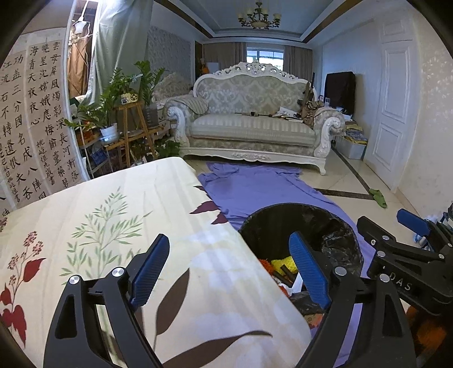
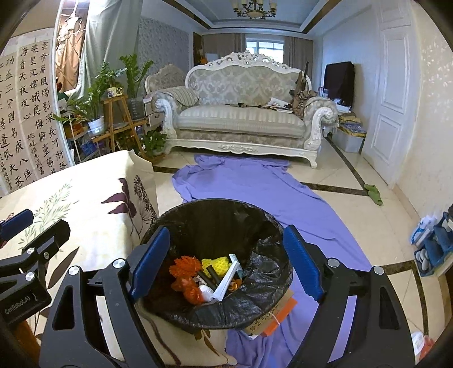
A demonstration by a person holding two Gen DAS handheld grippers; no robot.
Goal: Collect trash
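The left gripper [image 1: 229, 269] stood wide open with nothing between its blue pads, hovering over the near right edge of a table draped in a cream floral tablecloth [image 1: 119, 226]. The right gripper [image 2: 226, 260] was likewise spread wide and empty, poised above the mouth of the trash bin [image 2: 215, 215].

That bin, lined with a black plastic bag [image 2: 269, 271], sat on the floor against the table's right edge. Inside it lay the collected trash: orange foam netting [image 2: 182, 266], yellow foam netting [image 2: 218, 264], a white strip of packaging [image 2: 228, 280], dark tube-shaped pieces and a small white crumpled bit. Just beside the bin's near side, a flat cardboard piece with an orange edge [image 2: 279, 314] rested on a purple sheet [image 2: 254, 192].

The purple sheet ran along the tiled floor from under the bin toward an ornate white-framed sofa [image 2: 243, 113]. A pair of green slippers [image 2: 373, 194] lay near the right wall, close to a white door [image 2: 390, 113]. Left of the sofa stood potted plants on a wooden stand [image 2: 116, 113], and further left hung calligraphy scrolls [image 2: 31, 113]. A chandelier [image 1: 259, 18] hung from the ceiling.
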